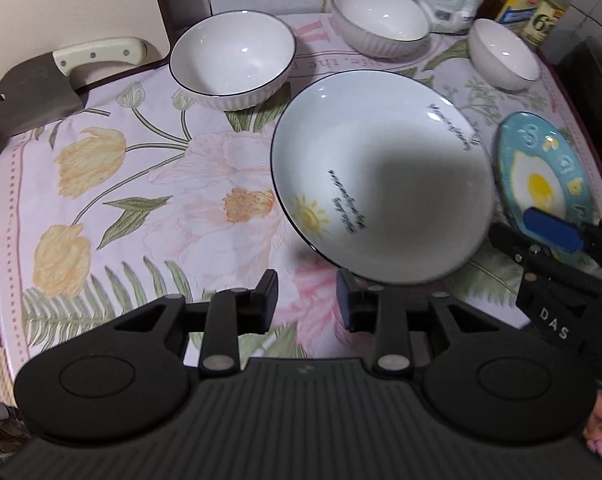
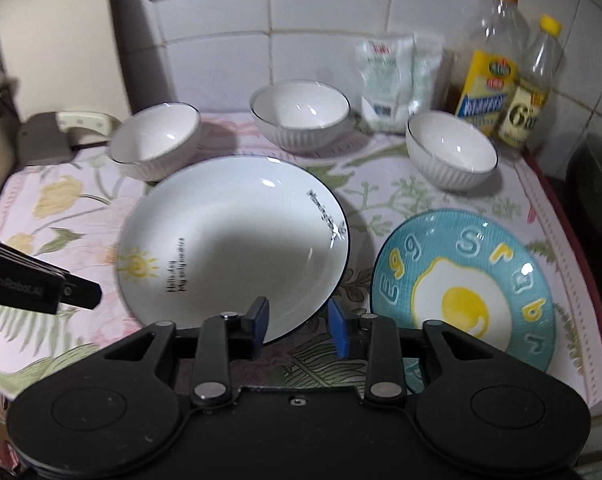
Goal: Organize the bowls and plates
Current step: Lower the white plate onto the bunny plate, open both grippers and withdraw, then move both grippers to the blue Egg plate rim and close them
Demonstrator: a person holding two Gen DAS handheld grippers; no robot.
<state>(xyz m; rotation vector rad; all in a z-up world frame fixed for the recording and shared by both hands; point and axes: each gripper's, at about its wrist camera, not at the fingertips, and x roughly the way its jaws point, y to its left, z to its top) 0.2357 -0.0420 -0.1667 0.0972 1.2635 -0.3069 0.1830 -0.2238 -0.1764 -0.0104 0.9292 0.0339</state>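
A large white plate (image 1: 381, 176) with a dark rim, a sun drawing and lettering lies on the flowered cloth (image 1: 141, 200). My left gripper (image 1: 307, 292) hovers open at its near left edge, with only cloth between the fingers. My right gripper (image 2: 299, 320) is open too; the near rim of the white plate (image 2: 237, 248) shows in the gap, untouched by the pads. A blue plate with a fried-egg design (image 2: 465, 280) lies just to the right. Three white ribbed bowls (image 2: 157, 140) (image 2: 301, 112) (image 2: 453, 148) stand upright behind the plates.
A cleaver (image 1: 33, 88) rests at the back left beside a pale cutting board (image 1: 81, 0). Two oil bottles (image 2: 489, 76) and a white bag (image 2: 397, 80) stand against the tiled wall. A dark pan (image 2: 597, 200) sits past the cloth's right edge.
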